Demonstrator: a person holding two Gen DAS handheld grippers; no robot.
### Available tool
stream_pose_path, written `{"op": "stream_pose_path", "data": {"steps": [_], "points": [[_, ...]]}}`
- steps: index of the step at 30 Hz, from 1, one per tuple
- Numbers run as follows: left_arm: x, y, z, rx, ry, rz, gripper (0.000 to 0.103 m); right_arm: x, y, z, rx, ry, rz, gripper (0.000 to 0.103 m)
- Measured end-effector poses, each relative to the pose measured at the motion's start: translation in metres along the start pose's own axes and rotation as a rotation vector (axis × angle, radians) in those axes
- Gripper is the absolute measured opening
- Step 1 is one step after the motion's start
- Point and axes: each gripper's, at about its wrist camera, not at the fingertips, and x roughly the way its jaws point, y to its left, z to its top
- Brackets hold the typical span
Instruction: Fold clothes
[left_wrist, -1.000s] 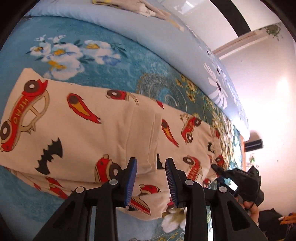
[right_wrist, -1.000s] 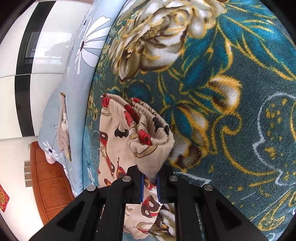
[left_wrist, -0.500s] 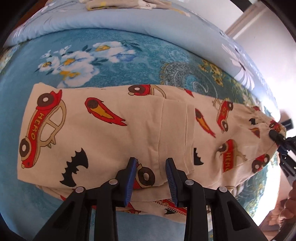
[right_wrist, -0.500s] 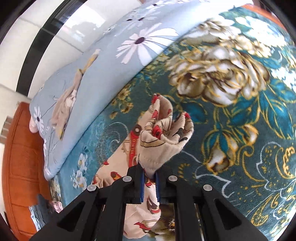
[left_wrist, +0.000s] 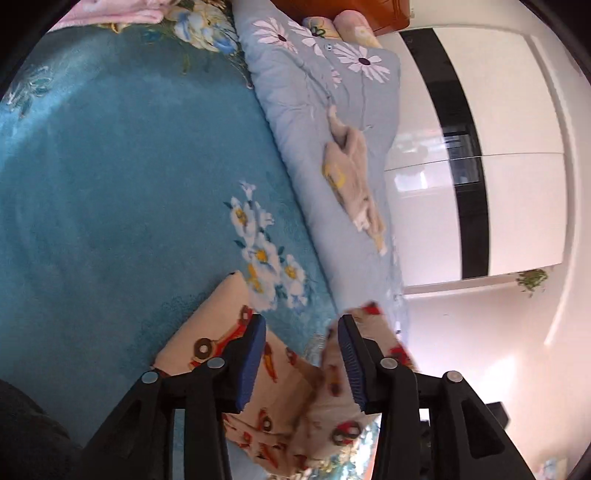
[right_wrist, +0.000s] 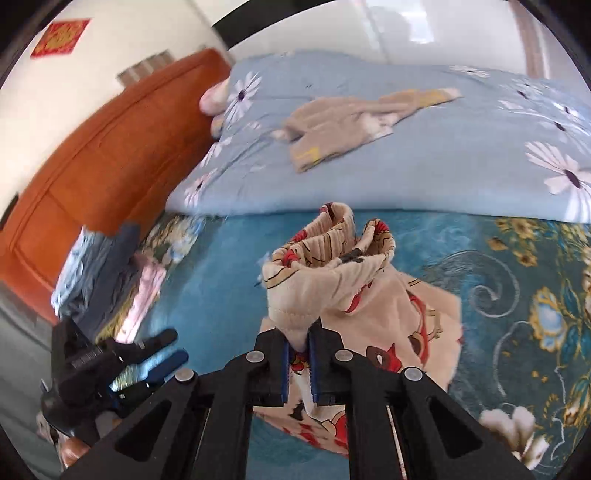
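Cream trousers printed with red cars and black bats (right_wrist: 399, 314) lie on a blue flowered blanket (right_wrist: 221, 302). My right gripper (right_wrist: 299, 350) is shut on the gathered waistband and holds it lifted and bunched over the rest of the cloth. The trousers also show in the left wrist view (left_wrist: 280, 398), one end flat, the other raised. My left gripper (left_wrist: 301, 354) is open and empty above them, and it shows at the lower left of the right wrist view (right_wrist: 155, 354).
A light blue daisy quilt (right_wrist: 424, 162) lies along the far side with a beige garment (right_wrist: 354, 118) on it. An orange headboard (right_wrist: 103, 136) stands at the left. Folded blue and pink clothes (right_wrist: 110, 273) are stacked near it.
My right gripper has lifted the waistband and carried it over toward the other end of the trousers. My left gripper has swung away from the flat trousers and stays open.
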Motion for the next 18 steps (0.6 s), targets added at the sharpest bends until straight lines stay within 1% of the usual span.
{"op": "stream_pose_path", "data": {"steps": [2,4,5,7,10,11,13,15,17,18], "points": [[0.005,-0.003,-0.001,0.037,0.008,0.035,0.046,0.031,0.022,-0.020,-0.078,0.077,-0.017,0.008],[0.009,-0.007,-0.002,0.071,0.017,0.056,0.046,0.051,0.034,-0.033,-0.120,0.125,-0.020,0.008],[0.009,-0.008,-0.002,0.080,0.021,0.052,0.046,0.056,0.039,-0.039,-0.137,0.137,-0.017,0.008],[0.004,-0.007,-0.002,0.081,0.023,0.013,0.046,0.059,0.047,-0.045,-0.161,0.141,-0.002,0.008],[-0.002,-0.004,0.001,0.062,-0.004,-0.036,0.046,0.062,0.057,-0.047,-0.176,0.127,0.025,0.008],[-0.004,-0.002,0.002,0.056,-0.011,-0.042,0.047,0.065,0.060,-0.047,-0.182,0.130,0.034,0.008],[-0.002,0.002,0.004,0.032,-0.004,-0.033,0.048,0.082,0.069,-0.051,-0.208,0.179,0.038,0.009],[0.002,0.008,0.006,0.009,0.013,-0.011,0.048,0.100,0.076,-0.059,-0.248,0.236,0.023,0.015],[0.006,0.013,0.008,-0.007,0.025,0.022,0.048,0.112,0.079,-0.069,-0.280,0.301,0.030,0.025],[0.008,0.016,0.009,-0.015,0.032,0.039,0.048,0.113,0.078,-0.073,-0.286,0.323,0.060,0.035]]}}
